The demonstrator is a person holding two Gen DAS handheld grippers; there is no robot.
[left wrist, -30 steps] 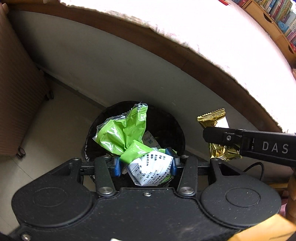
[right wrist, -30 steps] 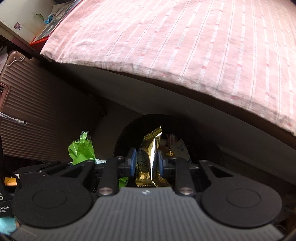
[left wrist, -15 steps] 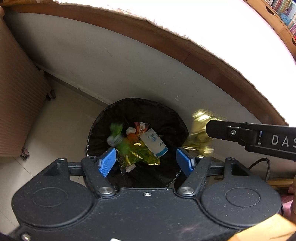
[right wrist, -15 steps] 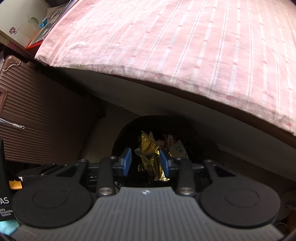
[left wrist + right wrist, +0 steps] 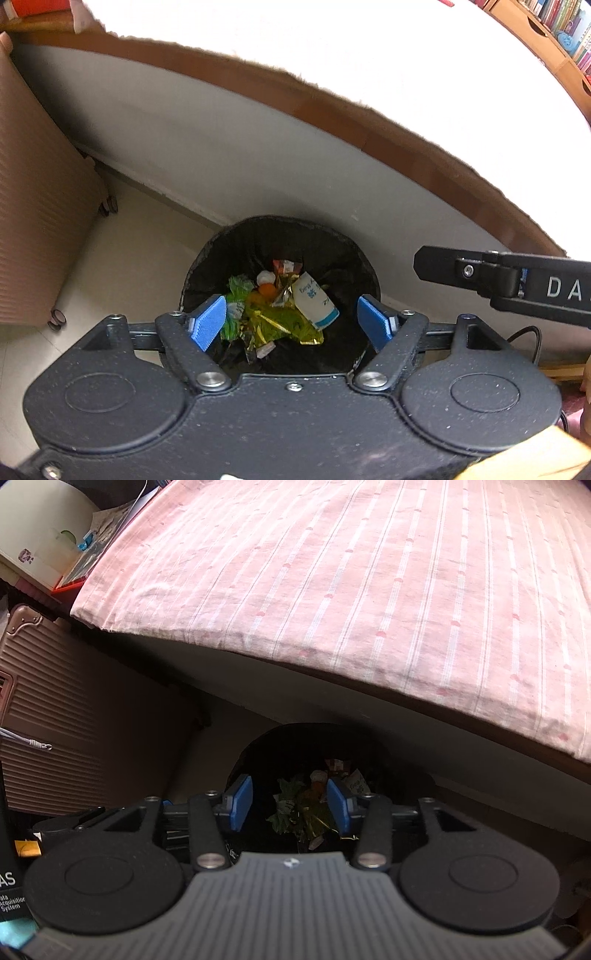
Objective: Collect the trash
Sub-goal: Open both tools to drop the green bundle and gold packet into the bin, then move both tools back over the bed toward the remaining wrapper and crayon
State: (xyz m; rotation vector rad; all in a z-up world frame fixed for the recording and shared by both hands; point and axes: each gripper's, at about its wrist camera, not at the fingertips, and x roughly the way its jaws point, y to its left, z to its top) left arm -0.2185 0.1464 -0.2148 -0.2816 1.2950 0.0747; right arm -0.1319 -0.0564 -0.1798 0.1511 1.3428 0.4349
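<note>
Both the left gripper (image 5: 291, 323) and right gripper (image 5: 290, 808) gape empty above the round black-lined bin (image 5: 332, 240) of crinkled green and gold foil wrappers (image 5: 280, 325); deeper litter stays murky.

You've let go with both: left gripper (image 5: 293, 319) and right gripper (image 5: 290, 805) now gape, green and gold wrappers (image 5: 275, 325) dropped into the bin (image 5: 229, 251).

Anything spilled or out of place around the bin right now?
Nothing stands out. The wrappers lie inside the black bin, none on the visible floor. Left gripper and right gripper are open and empty.
</note>
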